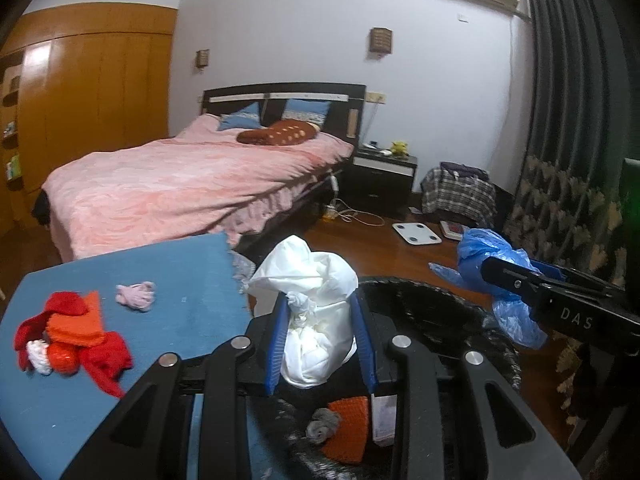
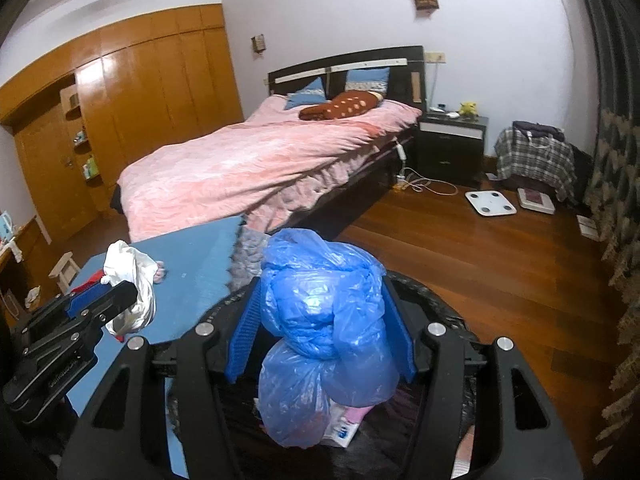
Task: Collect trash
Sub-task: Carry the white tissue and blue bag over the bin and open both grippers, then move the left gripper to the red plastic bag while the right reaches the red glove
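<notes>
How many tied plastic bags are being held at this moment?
2. The white bag is in the left gripper, over the bin rim. The blue bag is in the right gripper, above the bin. Others may lie hidden inside.

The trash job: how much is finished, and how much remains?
Done: some scraps lie in the black bin. In hand: the left gripper holds a white bag, the right gripper a blue bag, both over the bin. Left: red cloth and a pink scrap on the blue table.
</notes>
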Motion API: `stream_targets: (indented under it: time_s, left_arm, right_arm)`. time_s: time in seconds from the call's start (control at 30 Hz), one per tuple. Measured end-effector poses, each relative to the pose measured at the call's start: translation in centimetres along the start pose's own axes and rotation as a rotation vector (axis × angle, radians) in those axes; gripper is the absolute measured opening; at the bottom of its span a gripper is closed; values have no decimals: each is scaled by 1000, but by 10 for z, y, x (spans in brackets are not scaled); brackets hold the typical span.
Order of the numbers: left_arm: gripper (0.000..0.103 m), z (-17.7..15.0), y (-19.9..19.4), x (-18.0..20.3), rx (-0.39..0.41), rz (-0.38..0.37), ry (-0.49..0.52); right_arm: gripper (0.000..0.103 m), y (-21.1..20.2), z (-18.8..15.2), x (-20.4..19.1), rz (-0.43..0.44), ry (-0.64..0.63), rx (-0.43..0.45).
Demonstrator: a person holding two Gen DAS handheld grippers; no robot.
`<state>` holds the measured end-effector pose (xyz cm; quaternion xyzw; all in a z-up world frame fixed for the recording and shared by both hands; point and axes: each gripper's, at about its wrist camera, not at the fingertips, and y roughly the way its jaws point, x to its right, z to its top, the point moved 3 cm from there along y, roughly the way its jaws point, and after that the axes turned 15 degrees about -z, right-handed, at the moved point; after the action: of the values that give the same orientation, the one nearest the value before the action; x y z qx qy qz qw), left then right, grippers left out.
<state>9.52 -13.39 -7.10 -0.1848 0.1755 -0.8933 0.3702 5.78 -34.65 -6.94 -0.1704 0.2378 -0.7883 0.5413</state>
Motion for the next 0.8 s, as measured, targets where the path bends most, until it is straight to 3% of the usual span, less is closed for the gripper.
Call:
stream_targets:
  time_s: [0.2, 0.27, 0.4, 0.5, 0.6, 0.67, 0.8]
  left_arm:
    - [34, -3, 20, 9, -33, -54, 3]
    - [47, -6, 24, 10, -46, -65, 1]
    - [58, -9, 23, 4, -51, -66, -15]
    - [66, -12, 18, -3, -48, -39, -18]
    - [77, -12, 7, -14, -37, 6, -21]
    - [85, -11, 2, -21, -28, 36, -28]
    - [91, -11, -14, -41, -9, 92, -38]
  right_arm:
    - [60, 8, -8, 15, -34, 16, -21]
    - [66, 11, -10, 19, -37, 20, -29]
    - [79, 12, -12, 22, -52, 35, -25]
    - [92, 11, -11, 22, -62, 45, -12]
    - [97, 10, -10, 22, -54, 59, -7]
    - [97, 11, -9, 19, -42, 68, -11]
    - [98, 10, -8, 5, -24, 50, -6]
